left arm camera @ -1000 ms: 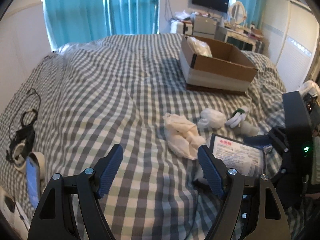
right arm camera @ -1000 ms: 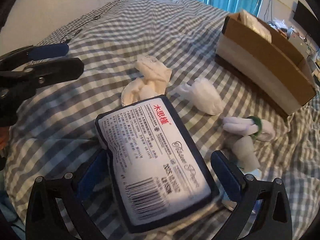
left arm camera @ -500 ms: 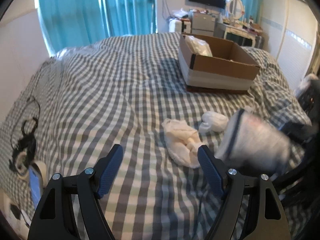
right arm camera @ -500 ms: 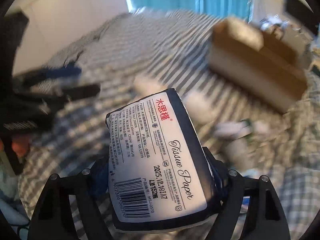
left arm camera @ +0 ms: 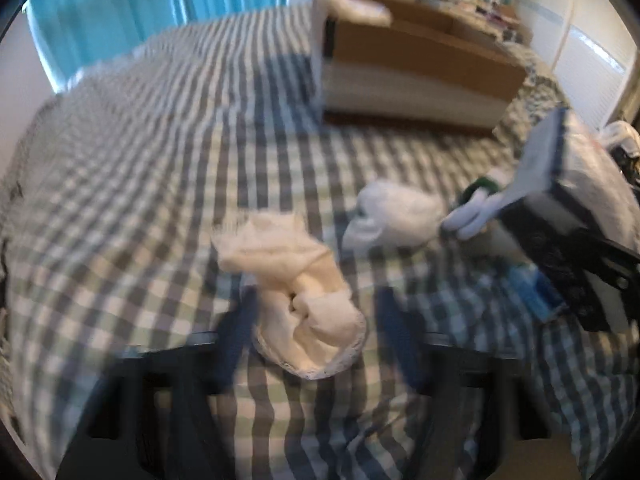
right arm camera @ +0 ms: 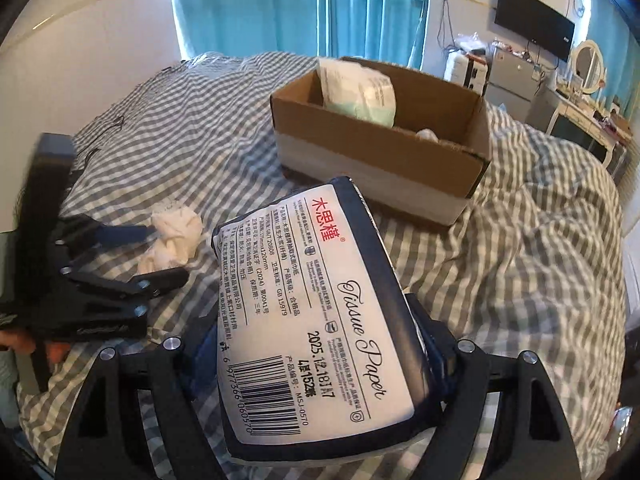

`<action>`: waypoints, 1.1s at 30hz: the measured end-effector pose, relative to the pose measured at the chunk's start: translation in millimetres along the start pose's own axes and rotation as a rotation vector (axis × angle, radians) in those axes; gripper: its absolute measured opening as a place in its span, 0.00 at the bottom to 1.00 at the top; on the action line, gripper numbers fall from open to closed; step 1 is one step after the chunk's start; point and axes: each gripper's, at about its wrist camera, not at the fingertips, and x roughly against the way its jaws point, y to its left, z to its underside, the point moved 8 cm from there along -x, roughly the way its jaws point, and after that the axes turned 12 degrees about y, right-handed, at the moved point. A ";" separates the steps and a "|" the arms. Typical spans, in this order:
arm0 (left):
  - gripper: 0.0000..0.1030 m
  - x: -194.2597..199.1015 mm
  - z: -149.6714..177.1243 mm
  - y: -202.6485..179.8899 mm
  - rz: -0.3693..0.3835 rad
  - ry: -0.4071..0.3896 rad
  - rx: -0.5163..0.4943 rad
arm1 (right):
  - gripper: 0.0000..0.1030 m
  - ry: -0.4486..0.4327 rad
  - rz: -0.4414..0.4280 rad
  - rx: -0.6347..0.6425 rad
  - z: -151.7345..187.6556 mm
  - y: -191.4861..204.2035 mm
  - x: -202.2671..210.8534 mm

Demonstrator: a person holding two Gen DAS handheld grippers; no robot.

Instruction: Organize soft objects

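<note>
My right gripper (right arm camera: 312,344) is shut on a navy and white tissue paper pack (right arm camera: 316,312) and holds it up above the bed, short of the cardboard box (right arm camera: 384,160). The pack also shows at the right of the left wrist view (left arm camera: 568,168). My left gripper (left arm camera: 316,336) is open, its blurred fingers on either side of a cream crumpled cloth (left arm camera: 304,296) on the checked bedspread (left arm camera: 140,200). The cloth also shows in the right wrist view (right arm camera: 172,244). A white rolled sock (left arm camera: 392,216) and a white and green sock (left arm camera: 476,208) lie beyond it.
The box (left arm camera: 416,64) holds a pale wrapped pack (right arm camera: 356,88) and a small white item. Teal curtains (right arm camera: 304,8), a TV (right arm camera: 532,20) and a cluttered dresser (right arm camera: 580,104) stand behind the bed. A blue item (left arm camera: 536,296) lies on the bedspread at the right.
My right gripper has closed on the tissue pack and lifted it off the bed toward the box. My left gripper has moved forward and down around the cream cloth.
</note>
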 end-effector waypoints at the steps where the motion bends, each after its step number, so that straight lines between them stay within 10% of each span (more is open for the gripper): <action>1: 0.31 -7.6 0.8 3.4 0.015 0.030 0.020 | 0.78 0.003 -0.005 0.000 0.2 0.5 -3.0; 7: 0.10 6.0 7.2 4.9 0.043 -0.023 0.031 | 0.78 -0.006 -0.021 -0.002 3.8 -1.5 -4.0; 17: 0.09 82.0 1.3 -6.7 0.087 -0.163 0.011 | 0.78 -0.094 -0.027 -0.027 -0.5 -10.9 36.4; 33: 0.09 162.1 -158.9 -55.4 0.163 -0.405 -0.131 | 0.78 -0.282 0.071 -0.073 -123.9 -89.5 103.1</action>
